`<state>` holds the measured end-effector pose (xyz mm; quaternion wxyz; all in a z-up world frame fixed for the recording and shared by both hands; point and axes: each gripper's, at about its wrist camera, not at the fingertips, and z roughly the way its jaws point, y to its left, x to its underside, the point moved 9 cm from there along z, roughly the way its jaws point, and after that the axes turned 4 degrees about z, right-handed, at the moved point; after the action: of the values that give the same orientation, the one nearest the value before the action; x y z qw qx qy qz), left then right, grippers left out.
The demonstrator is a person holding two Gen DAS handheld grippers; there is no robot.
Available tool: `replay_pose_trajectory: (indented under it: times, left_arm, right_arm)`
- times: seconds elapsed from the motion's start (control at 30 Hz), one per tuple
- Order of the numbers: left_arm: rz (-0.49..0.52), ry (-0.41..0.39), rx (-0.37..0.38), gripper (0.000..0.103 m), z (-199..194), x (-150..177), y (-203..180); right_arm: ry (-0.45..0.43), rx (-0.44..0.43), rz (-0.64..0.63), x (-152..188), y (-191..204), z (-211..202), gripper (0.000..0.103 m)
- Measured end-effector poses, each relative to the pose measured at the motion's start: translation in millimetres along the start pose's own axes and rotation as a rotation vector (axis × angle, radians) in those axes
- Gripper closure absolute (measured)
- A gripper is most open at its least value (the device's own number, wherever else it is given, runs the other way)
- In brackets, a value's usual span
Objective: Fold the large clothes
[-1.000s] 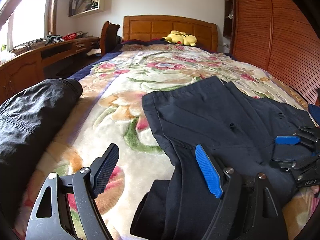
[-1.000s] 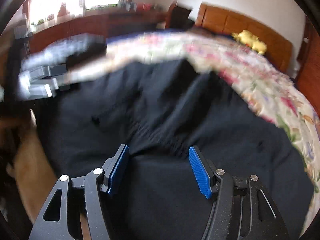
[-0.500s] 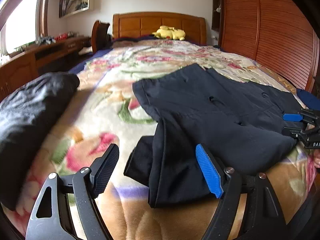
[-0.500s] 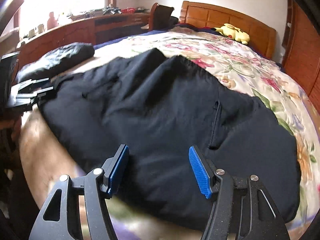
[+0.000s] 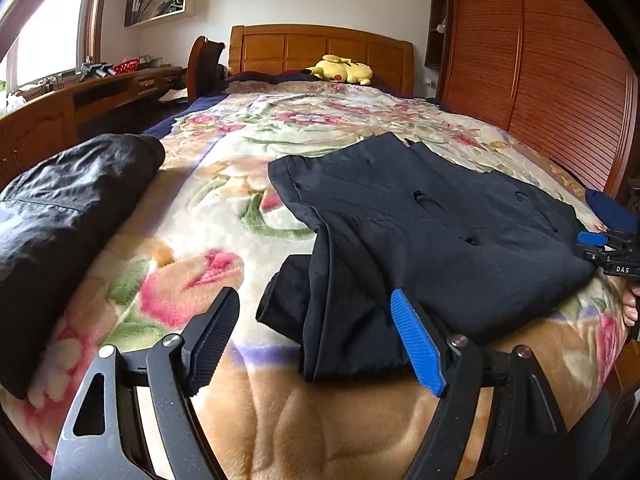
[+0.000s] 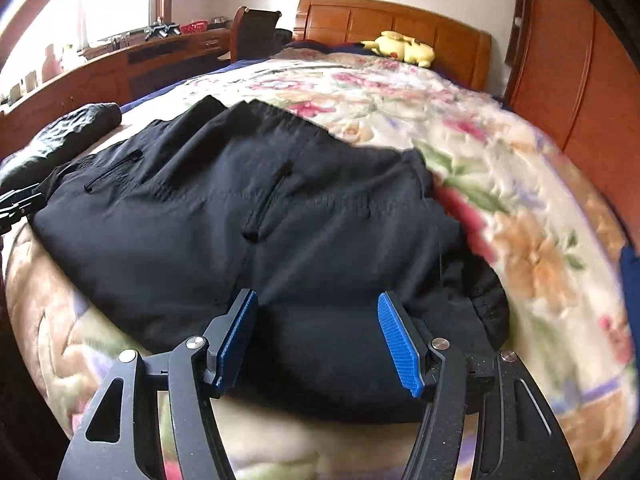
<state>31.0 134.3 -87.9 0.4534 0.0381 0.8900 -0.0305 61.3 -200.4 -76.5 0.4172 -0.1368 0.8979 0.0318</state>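
Note:
Dark navy trousers (image 5: 440, 220) lie folded flat on the floral blanket (image 5: 224, 200), with a doubled edge hanging toward the bed's front. My left gripper (image 5: 315, 304) hovers over that near left edge. Its jaws are closing slightly, the cloth lies below them and the pads press on nothing. The right wrist view shows the trousers (image 6: 240, 208) with two zip pockets. My right gripper (image 6: 318, 300) stands open just above their near right part. It also shows in the left wrist view as the right gripper (image 5: 608, 248) at the trousers' far right corner.
A rolled black garment (image 5: 60, 220) lies at the bed's left side. A yellow plush toy (image 5: 340, 70) sits by the wooden headboard (image 5: 320, 48). A slatted wooden wardrobe (image 5: 540, 80) lines the right side and a desk (image 5: 80, 100) the left. A fingertip (image 5: 630, 312) shows at the right edge.
Both grippers have drawn back toward the bed's front edge, so the trousers look farther off. The right gripper has slid to the right along the trousers and rolled. The trousers lie still.

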Motion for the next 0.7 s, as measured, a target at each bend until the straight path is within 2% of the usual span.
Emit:
replay_pose_trajectory:
  times: [0.13,0.2,0.27,0.53,0.63,0.7]
  left_arm:
    - [0.019,-0.007,-0.008,0.04,-7,-1,-1]
    - [0.025,-0.011,-0.012,0.049,-11,-2,0]
    - [0.022,-0.014,-0.014,0.053,-15,-1,2]
    - [-0.012,0.019,0.003,0.053,-14,10,7]
    - [-0.028,0.044,0.014,0.053,-9,13,6]
    - [-0.037,0.049,0.019,0.053,-9,13,6]
  right_arm:
    - [-0.019,0.052,-0.011,-6,6,-8,0.039]
    - [-0.042,0.051,-0.004,-11,10,-13,0.039]
    - [-0.061,0.028,-0.006,-19,18,-15,0.039]
    - [-0.088,-0.091,-0.074,-39,83,-13,0.039]
    - [-0.065,-0.126,-0.108,-40,107,-1,0.039]
    - [-0.019,-0.143,-0.135,-33,116,13,0.039]
